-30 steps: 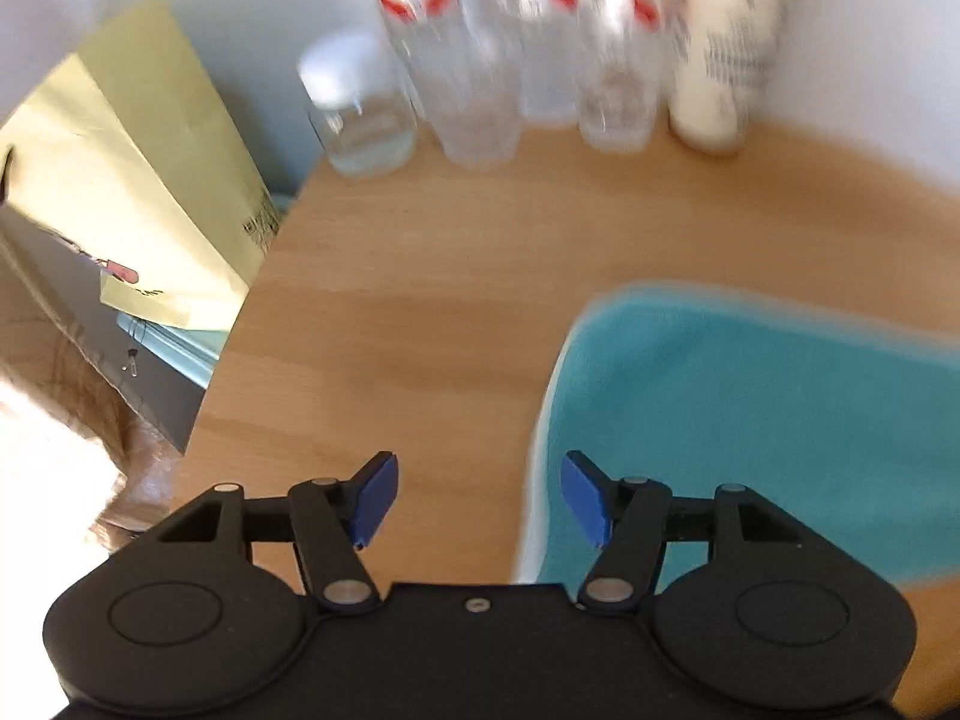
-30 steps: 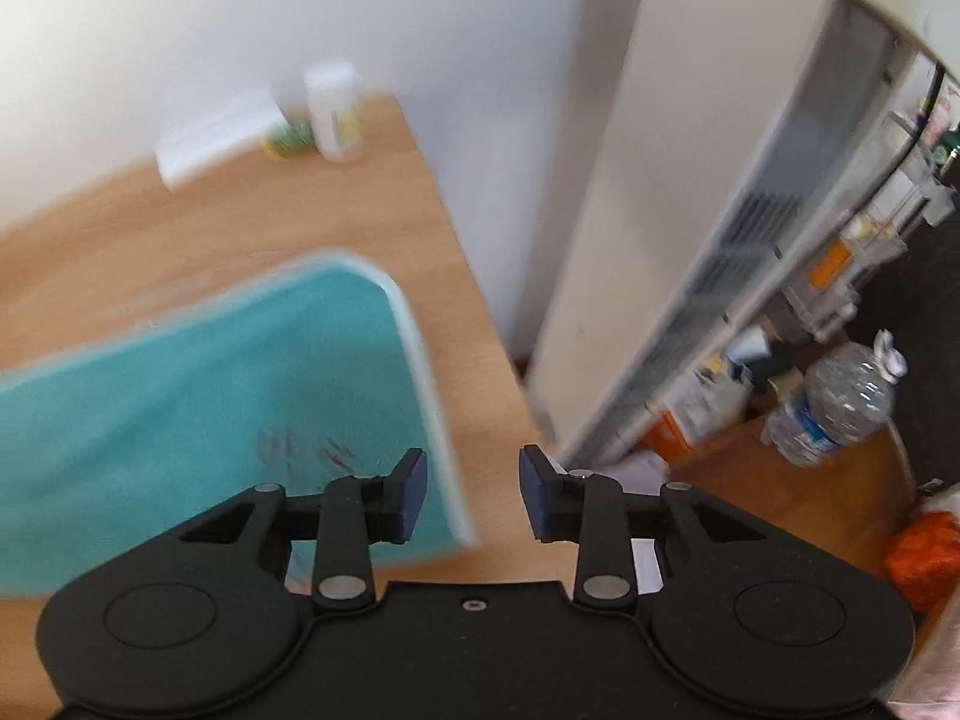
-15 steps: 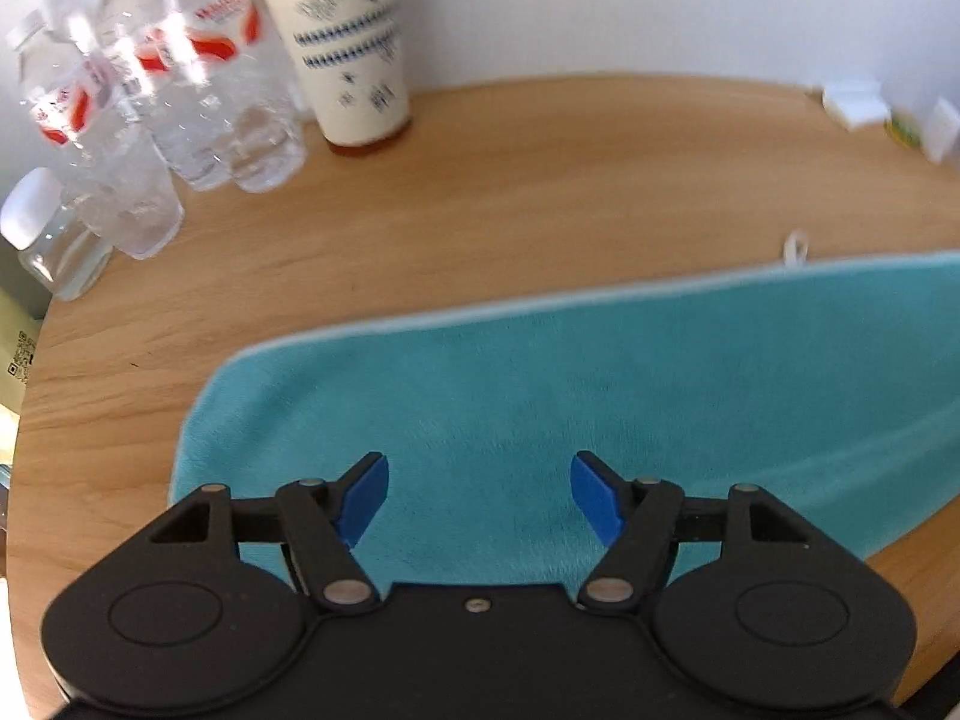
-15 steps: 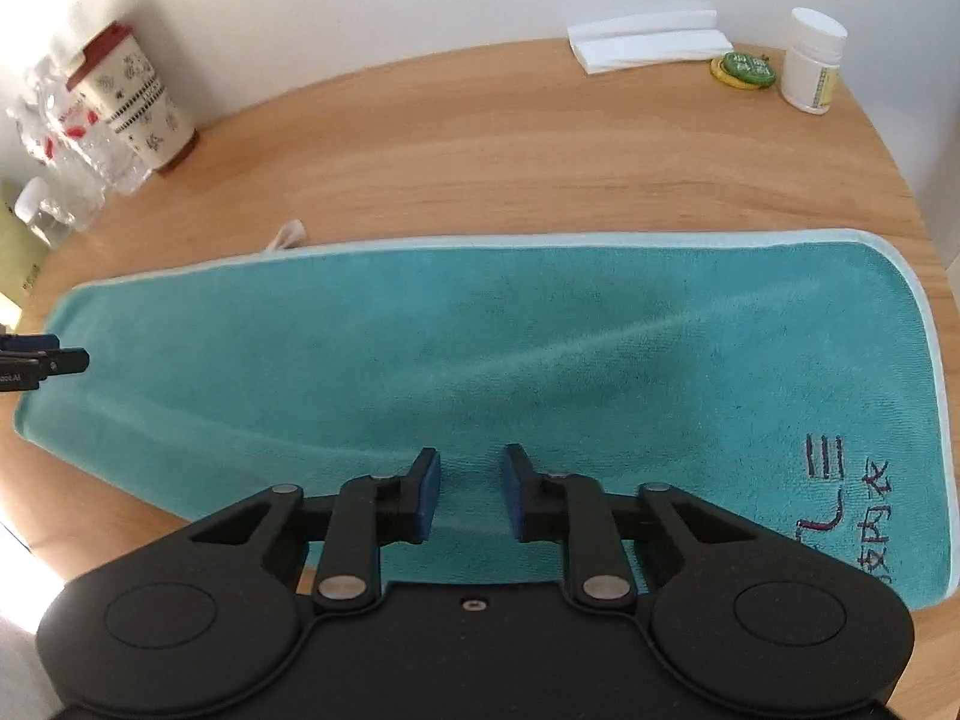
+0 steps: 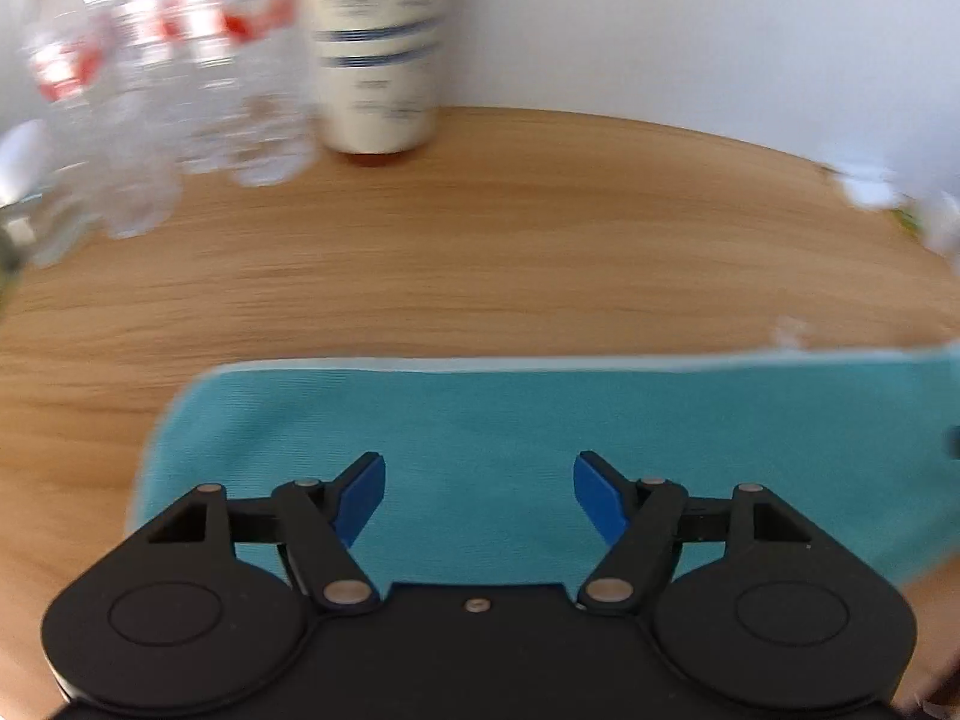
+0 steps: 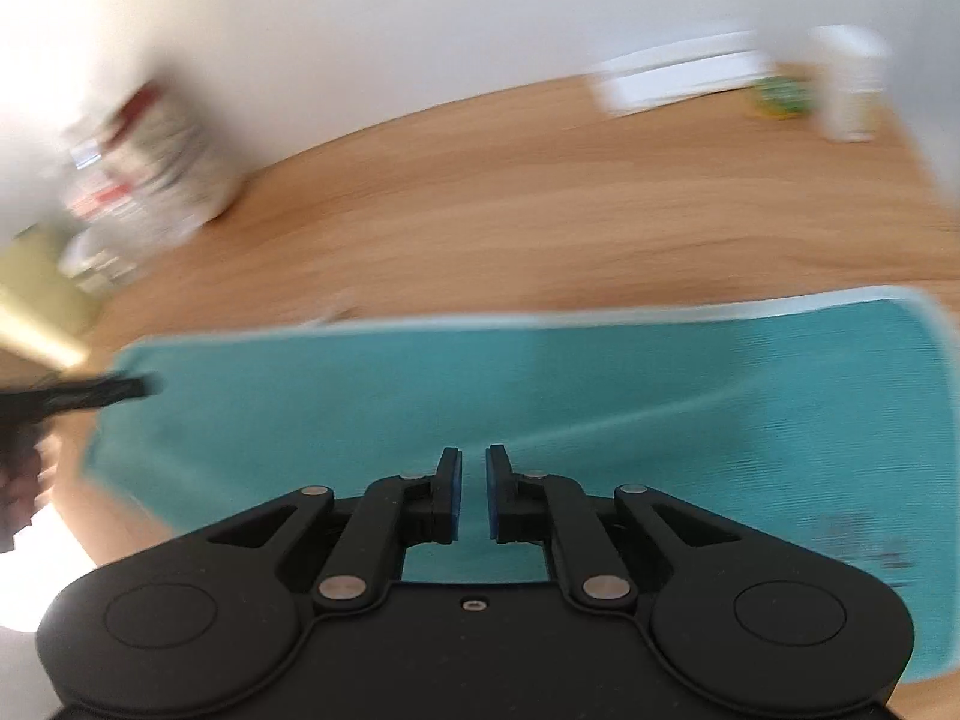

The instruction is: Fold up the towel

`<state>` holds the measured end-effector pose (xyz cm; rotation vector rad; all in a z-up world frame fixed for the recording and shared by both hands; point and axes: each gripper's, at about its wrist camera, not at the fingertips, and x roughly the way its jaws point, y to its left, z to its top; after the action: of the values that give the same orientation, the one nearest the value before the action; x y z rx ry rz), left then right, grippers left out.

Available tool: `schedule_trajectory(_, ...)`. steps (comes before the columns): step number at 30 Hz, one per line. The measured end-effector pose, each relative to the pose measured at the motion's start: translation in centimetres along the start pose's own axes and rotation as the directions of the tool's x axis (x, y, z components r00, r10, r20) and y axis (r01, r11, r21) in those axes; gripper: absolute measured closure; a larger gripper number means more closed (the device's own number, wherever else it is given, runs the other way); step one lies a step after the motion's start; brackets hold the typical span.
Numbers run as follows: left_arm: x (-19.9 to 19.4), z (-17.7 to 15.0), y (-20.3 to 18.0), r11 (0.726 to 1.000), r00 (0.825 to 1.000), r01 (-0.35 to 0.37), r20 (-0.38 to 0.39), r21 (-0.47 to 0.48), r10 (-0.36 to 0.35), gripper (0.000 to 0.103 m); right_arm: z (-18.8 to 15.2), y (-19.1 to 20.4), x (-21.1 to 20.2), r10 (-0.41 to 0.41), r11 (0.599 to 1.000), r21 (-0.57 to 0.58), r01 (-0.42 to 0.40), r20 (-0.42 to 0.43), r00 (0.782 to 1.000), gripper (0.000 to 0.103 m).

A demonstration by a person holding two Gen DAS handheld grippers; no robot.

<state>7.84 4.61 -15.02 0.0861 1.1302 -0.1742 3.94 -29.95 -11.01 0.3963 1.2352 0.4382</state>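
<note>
Back of table (image 5: 540,228): blurred bottles (image 5: 162,96) and a cup (image 5: 378,60) at left, white pot (image 6: 849,84) and paper (image 6: 678,78) at right. Nothing lies on the towel (image 5: 480,414). Towel teal, flat, pale-edged, along the near edge. Left gripper (image 5: 479,489) spread wide above it; right gripper (image 6: 474,489) nearly closed, narrow gap, pinching nothing.
</note>
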Motion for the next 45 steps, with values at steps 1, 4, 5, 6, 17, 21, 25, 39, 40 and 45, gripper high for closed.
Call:
schedule_trajectory(1, 0.1, -0.2, -0.9, 0.999, 1.000, 0.002, -0.010, 0.043, -0.002, 0.031, -0.1, 0.6, 0.6, 0.030, 0.999, -0.013, -0.030, -0.019, 0.999, 0.093)
schedule_trajectory(4, 1.1, -1.2, -1.8, 0.997, 0.998, -0.002, -0.056, 0.079, 0.006, 0.031, -0.8, 2.6, 3.8, 0.019, 0.998, -0.062, -0.025, -0.092, 0.996, 0.094)
schedule_trajectory(5, 1.2, -1.5, -1.9, 0.996, 0.998, -0.004, -0.066, 0.085, 0.010, 0.031, -0.8, 2.6, 4.3, -0.008, 0.998, -0.065, 0.002, -0.092, 0.996, 0.102)
schedule_trajectory(6, 1.1, -1.8, -1.9, 0.996, 0.998, -0.010, -0.060, 0.088, 0.015, 0.031, -0.6, 2.2, 4.3, -0.013, 0.999, -0.047, 0.009, -0.079, 0.997, 0.103)
schedule_trajectory(17, 0.4, -1.6, 2.1, 0.991, 0.990, -0.131, -0.054, -0.006, 0.130, 0.028, 0.9, -1.3, 0.0, -0.137, 0.989, 0.053, 0.135, 0.044, 0.990, 0.077)
schedule_trajectory(21, -0.4, -2.3, 3.2, 0.988, 0.987, -0.150, -0.071, -0.038, 0.147, 0.027, -1.1, -2.3, -3.0, -0.240, 0.971, 0.003, 0.240, 0.004, 0.971, 0.070)
schedule_trajectory(25, -2.0, -4.5, 3.5, 0.982, 0.979, -0.186, -0.089, 0.000, 0.186, 0.027, -3.7, -3.8, -5.1, -0.332, 0.943, 0.014, 0.332, 0.000, 0.943, 0.070)
schedule_trajectory(39, -2.2, -5.3, 6.7, 0.970, 0.959, -0.240, -0.146, 0.034, 0.243, 0.008, -6.5, -7.6, -7.4, -0.422, 0.906, 0.006, 0.423, -0.050, 0.905, 0.097)
schedule_trajectory(40, -2.3, -5.2, 6.8, 0.966, 0.955, -0.256, -0.152, 0.023, 0.257, 0.009, -6.5, -7.4, -7.3, -0.427, 0.904, -0.006, 0.427, -0.053, 0.903, 0.094)
schedule_trajectory(45, -2.6, -5.0, 6.5, 0.953, 0.944, -0.303, -0.149, -0.026, 0.296, 0.020, -5.5, -7.1, -7.7, -0.431, 0.901, 0.041, 0.431, -0.003, 0.902, 0.076)
